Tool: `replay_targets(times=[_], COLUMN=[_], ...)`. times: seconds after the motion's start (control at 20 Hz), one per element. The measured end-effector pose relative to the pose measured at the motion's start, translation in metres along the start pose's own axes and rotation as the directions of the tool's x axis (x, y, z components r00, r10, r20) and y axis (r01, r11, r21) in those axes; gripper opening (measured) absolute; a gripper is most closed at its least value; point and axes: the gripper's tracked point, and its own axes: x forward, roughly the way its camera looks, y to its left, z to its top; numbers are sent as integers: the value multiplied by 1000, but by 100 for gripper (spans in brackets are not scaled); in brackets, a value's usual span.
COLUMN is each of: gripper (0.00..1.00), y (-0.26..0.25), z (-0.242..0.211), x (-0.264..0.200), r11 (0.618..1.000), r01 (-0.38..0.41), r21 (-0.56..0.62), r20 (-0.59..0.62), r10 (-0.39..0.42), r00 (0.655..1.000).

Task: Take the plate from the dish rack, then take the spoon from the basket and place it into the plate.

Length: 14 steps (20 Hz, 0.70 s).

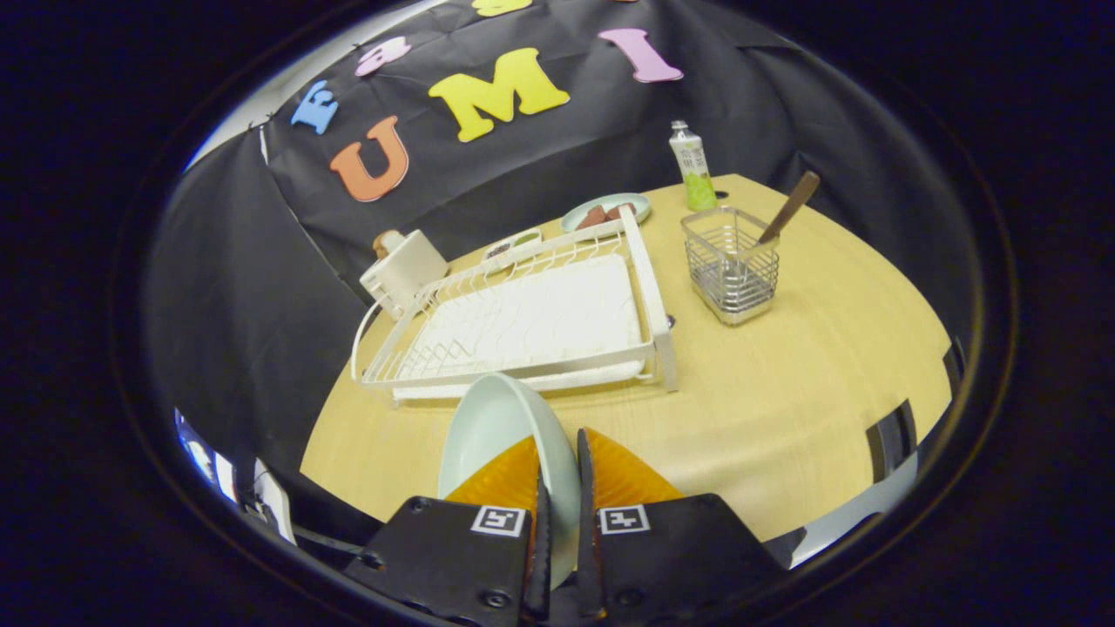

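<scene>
1. Your gripper (557, 475) is clamping the plate (501, 431): the jaws are standing almost together, with only the thin rim of the plate between them, and both orange fingers (623, 475) are pressing on it.
2. The pale plate is standing on edge in the jaws, its hollow side facing left, and it is reaching forward just past the fingertips, with its far edge showing against the near rail of the dish rack (523, 326).
3. The white dish rack is sitting on the desk (784, 383) just ahead of the plate, and its white tray is lying bare inside the wire frame.
4. The wire basket (730, 266) is standing on the desk beyond the jaws and to the right, just beside the rack's right end and apart from it.
5. The spoon (788, 209) is leaning in the basket with its brown handle pointing up and to the right; its bowl is hidden inside the wires.
6. Behind the basket a small white and green bottle (692, 165) is standing upright.
7. Behind the rack a light plate with brown pieces (605, 213) is sitting on the desk, and a small dish (514, 246) is showing beside it.
8. At the rack's far left corner a white boxy item (405, 266) is standing.
</scene>
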Motion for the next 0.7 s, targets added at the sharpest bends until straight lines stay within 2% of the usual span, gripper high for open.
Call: replay_targets(times=[0.2, 0.35, 0.5, 0.7], gripper=[18, 23, 23, 25], y=[-11, -28, -40, -50], z=[-1, -7, -8, 0], x=[16, 29, 37, 33], r11=[999, 999, 996, 997], r01=[-20, 17, 28, 55], r21=[43, 50, 83, 58], r20=[5, -7, -19, 20], r10=[20, -17, -27, -56], r00=[1000, 1000, 999, 998])
